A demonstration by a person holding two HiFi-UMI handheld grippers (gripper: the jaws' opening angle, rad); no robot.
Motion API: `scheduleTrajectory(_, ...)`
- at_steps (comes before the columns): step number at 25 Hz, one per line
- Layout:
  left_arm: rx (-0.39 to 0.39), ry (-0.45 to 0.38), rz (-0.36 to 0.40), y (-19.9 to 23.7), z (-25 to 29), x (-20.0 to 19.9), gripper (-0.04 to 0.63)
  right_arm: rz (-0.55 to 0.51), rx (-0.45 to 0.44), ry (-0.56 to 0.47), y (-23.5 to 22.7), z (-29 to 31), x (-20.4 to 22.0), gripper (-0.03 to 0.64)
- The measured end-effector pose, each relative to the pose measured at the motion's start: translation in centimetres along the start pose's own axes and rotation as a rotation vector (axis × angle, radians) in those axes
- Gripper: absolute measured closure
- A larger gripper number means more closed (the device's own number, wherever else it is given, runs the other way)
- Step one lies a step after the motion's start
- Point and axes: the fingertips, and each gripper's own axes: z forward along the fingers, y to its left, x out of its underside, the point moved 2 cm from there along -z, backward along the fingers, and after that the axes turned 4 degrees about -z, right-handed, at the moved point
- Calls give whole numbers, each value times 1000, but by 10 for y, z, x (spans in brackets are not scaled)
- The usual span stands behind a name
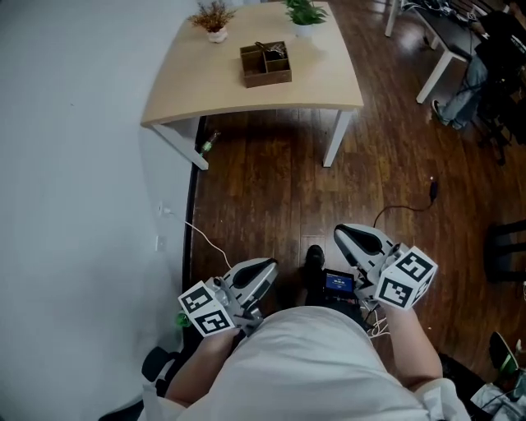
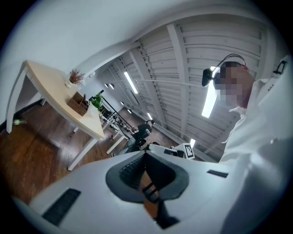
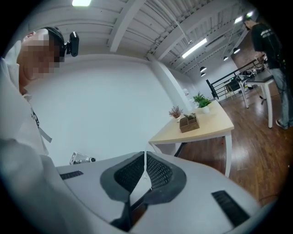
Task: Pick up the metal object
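Wooden organiser box (image 1: 266,77) sits mid-table (image 1: 197,82). The metal object (image 1: 265,49) is probably the dark bit in one compartment, too small to confirm. Left gripper (image 1: 265,270) and right gripper (image 1: 343,236) are both pinched closed and empty. They're tucked at the torso, well short of the table. Looks like carry posture, approach not started.

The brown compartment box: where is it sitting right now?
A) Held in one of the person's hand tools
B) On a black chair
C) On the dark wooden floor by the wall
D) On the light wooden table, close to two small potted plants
D: the brown compartment box rests on the light wooden table, with a dried-flower pot and a green potted plant just behind it.
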Motion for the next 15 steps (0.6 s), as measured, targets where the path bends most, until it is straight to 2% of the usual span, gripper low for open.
scheduleTrajectory(8, -60, -76, 45, 25, 77, -64, 598, -93, -81, 25, -73, 38, -59, 621)
scheduleTrajectory(12, -87, -113, 51, 34, 102, -83, 598, -119, -77, 10, -103, 41, -77, 604)
scheduleTrajectory(15, -104, -101, 50, 39, 114, -92, 598, -114, -73, 1, -119, 41, -82, 598)
